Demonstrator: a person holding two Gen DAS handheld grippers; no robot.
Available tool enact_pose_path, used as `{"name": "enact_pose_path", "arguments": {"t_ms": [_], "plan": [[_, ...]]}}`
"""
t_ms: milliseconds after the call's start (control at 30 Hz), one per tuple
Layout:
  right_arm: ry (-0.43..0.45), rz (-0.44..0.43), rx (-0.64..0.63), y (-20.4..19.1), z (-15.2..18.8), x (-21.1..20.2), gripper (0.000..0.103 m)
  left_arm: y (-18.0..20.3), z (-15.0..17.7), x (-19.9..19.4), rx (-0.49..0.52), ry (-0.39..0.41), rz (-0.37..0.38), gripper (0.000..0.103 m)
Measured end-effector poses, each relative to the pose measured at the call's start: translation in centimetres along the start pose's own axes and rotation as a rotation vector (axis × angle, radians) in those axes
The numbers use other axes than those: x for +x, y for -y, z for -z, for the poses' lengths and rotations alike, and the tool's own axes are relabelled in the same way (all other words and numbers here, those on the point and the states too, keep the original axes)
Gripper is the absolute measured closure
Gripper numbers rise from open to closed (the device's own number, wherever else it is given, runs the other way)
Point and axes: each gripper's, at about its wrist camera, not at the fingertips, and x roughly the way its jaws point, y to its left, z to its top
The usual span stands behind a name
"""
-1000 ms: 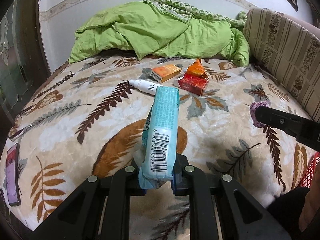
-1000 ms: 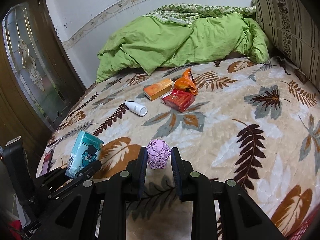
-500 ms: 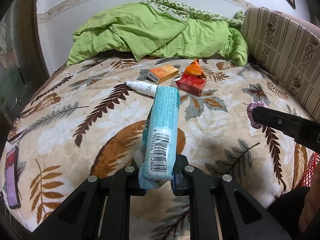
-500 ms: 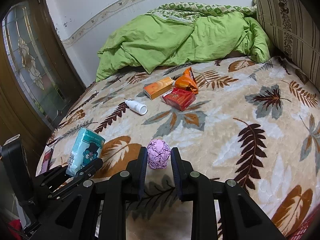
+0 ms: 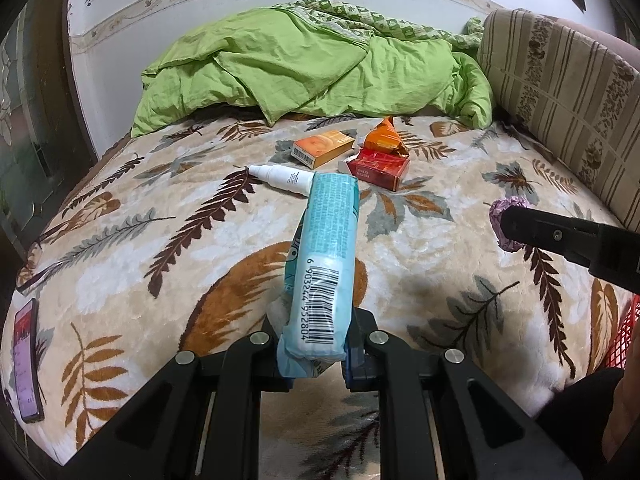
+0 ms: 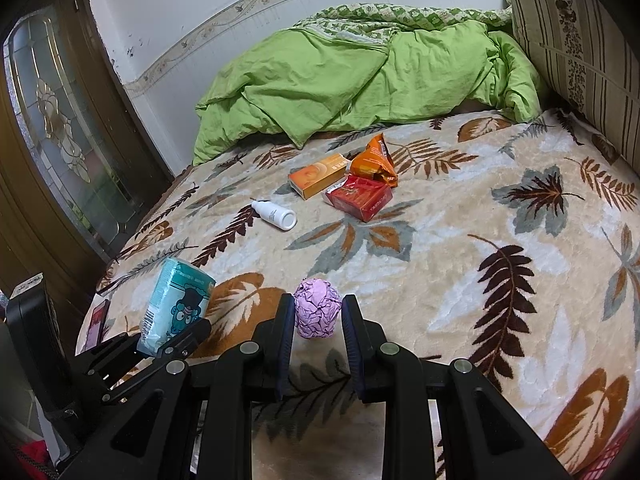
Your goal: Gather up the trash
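My left gripper [image 5: 316,354] is shut on a light-blue tissue pack [image 5: 326,264] with a barcode, held above the leaf-patterned bed [image 5: 120,248]; the pack also shows in the right wrist view [image 6: 176,304]. My right gripper [image 6: 316,316] is shut on a crumpled purple paper ball [image 6: 317,313], which also shows in the left wrist view [image 5: 500,220]. Further back on the bed lie a white bottle [image 6: 276,215], an orange box [image 6: 318,175], a red box [image 6: 360,197] and an orange wrapper [image 6: 374,162].
A green quilt [image 6: 360,76] is heaped at the back. A striped cushion [image 6: 576,40] stands at the right. A phone [image 5: 25,354] lies at the bed's left edge. A red basket [image 5: 624,336] shows at the right edge. A glazed wooden door [image 6: 60,128] is at the left.
Both grippers have drawn back slightly from the bed, still holding their items. Nothing on the bed has moved.
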Motion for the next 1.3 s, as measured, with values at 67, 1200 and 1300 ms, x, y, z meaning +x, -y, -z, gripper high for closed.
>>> {"name": "enact_pose_path", "arguments": {"t_ms": [67,1200,1300], "plan": [[0.001,0.0,0.0,-0.02,0.02,-0.04,0.078,0.03,0.0,-0.01,-0.001,0.001,0.0,0.088],[-0.002,-0.006,0.003,0.15,-0.05,-0.01,0.078,0.2,0.09,-0.02,-0.003,0.001,0.009,0.088],[-0.002,-0.005,0.003,0.17,-0.05,-0.01,0.078,0.35,0.13,0.08,-0.006,0.002,0.017,0.088]]}}
